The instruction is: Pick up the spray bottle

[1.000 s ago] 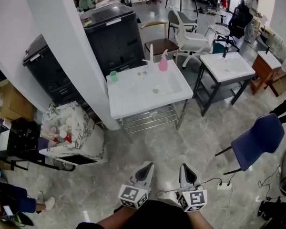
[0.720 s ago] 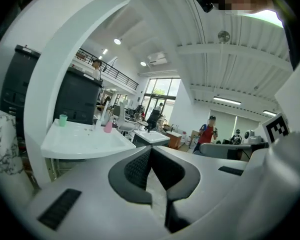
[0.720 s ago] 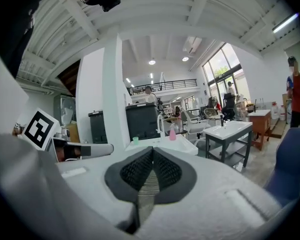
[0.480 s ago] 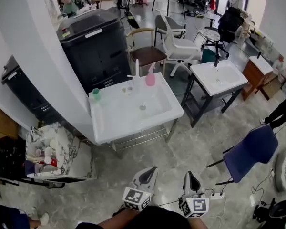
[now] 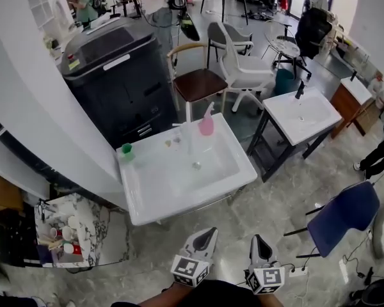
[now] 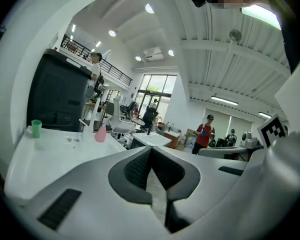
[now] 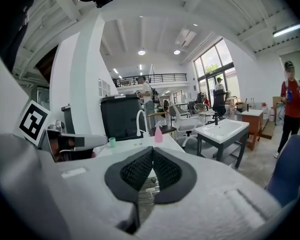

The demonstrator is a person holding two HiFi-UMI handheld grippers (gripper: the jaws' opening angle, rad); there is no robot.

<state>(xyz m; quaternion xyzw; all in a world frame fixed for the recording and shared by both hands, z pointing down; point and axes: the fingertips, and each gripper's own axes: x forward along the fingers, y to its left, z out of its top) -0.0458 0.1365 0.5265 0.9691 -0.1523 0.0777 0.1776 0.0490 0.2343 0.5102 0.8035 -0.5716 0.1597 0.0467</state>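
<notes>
The pink spray bottle (image 5: 206, 123) stands upright at the back rim of a white sink basin (image 5: 147, 203), beside a white faucet (image 5: 189, 112). It also shows small in the left gripper view (image 6: 100, 133) and in the right gripper view (image 7: 158, 134). A green cup (image 5: 126, 149) sits at the basin's back left corner. My left gripper (image 5: 206, 235) and right gripper (image 5: 258, 242) are held side by side low in the head view, well short of the basin. Both are shut, with nothing between the jaws.
A black copier (image 5: 112, 75) and a white pillar (image 5: 38, 107) stand behind and left of the basin. A brown chair (image 5: 198, 82), a white chair (image 5: 243, 69), a second sink (image 5: 301, 114) and a blue chair (image 5: 345, 216) are to the right. A marbled cart (image 5: 70, 229) with cups is at the left.
The whole view has advanced toward the white basin, which now lies nearer and larger. Both grippers stay shut and side by side at the bottom of the head view.
</notes>
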